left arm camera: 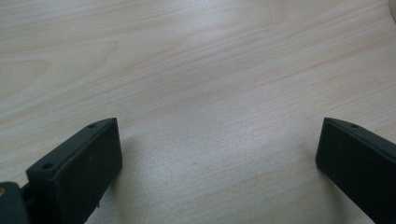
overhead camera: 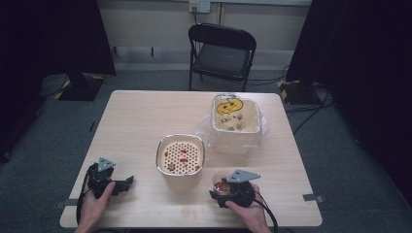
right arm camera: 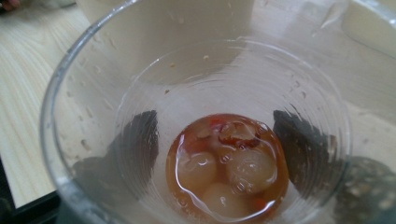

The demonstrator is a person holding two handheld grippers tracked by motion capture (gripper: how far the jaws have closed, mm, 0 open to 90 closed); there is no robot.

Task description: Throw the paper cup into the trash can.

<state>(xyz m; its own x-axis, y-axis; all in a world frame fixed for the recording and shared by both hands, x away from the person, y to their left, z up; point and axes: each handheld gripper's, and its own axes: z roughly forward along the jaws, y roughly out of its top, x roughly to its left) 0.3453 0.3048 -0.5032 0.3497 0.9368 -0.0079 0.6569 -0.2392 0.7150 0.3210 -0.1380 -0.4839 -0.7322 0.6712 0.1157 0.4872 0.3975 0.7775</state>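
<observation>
Left gripper (overhead camera: 123, 183): rests on the worktop (overhead camera: 141, 121) at its near left edge, held by the left hand (overhead camera: 94, 204). Its jaws stand wide apart with bare wood between them; they hold nothing.

Strainer (overhead camera: 180, 156): a cream tub with a perforated insert, in the middle of the worktop; a few red bits lie on the holes.

Cup (right arm camera: 196, 140): a clear plastic cup at the near right, just beside the strainer. The right gripper (overhead camera: 228, 190) has it; the dark jaws show through the wall on either side, closed on the cup. At the bottom sit pale round fruits (right arm camera: 224, 175) in a little reddish liquid.

Bin (overhead camera: 236, 116): a lined tub farther back on the right, with a yellow scrap and some dark bits inside.

Step in hand (a judgement): probably tipping the cup's remains over the strainer.

Doing it well: lift the cup clear of the rim, keep the squeeze light so the thin wall does not buckle, and tilt slowly over the middle of the holes. The free left gripper could steady the tub.
</observation>
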